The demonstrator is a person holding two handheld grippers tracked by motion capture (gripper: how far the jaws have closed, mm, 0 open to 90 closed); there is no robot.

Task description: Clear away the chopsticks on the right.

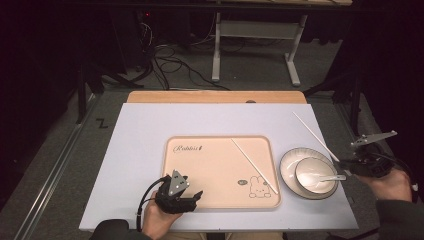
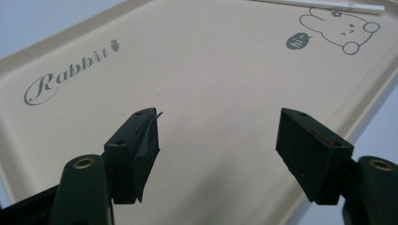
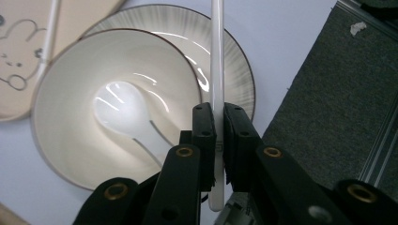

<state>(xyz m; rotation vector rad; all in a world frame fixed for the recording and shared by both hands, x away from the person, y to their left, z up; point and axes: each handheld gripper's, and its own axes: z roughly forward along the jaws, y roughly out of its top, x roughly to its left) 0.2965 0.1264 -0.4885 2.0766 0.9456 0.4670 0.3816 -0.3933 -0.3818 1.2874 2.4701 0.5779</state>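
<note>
- At the near left of the worktop (image 1: 140, 150), our left claw (image 1: 187, 199) rests at the near edge of the tray (image 1: 200, 170), its jaws standing wide apart with nothing between them.
- The tray is a smooth, matte beige rectangle with rounded corners and a low rim, printed with "Rabbit" lettering and a small cartoon rabbit (image 2: 345, 28).
- On the tray's right half lies one white chopstick (image 1: 254, 165), thin, straight and glossy, running from far left to near right across the rabbit.
- Right of the tray sits a shallow striped plate (image 3: 234, 61) carrying a glazed cream bowl (image 3: 70, 108), with a white ceramic spoon (image 3: 122, 112) lying inside the bowl.
- At the near right, our right claw (image 3: 217, 136) is clamped on the second white chopstick (image 1: 315, 135) close to its near end; the long free end angles up and away to the far left.
- Risks, as we judge them: the stick is slick and held near one end, so it could pivot or slip through the pads; swinging it left toward the tray, its long end could knock the bowl rim or the spoon handle.
</note>
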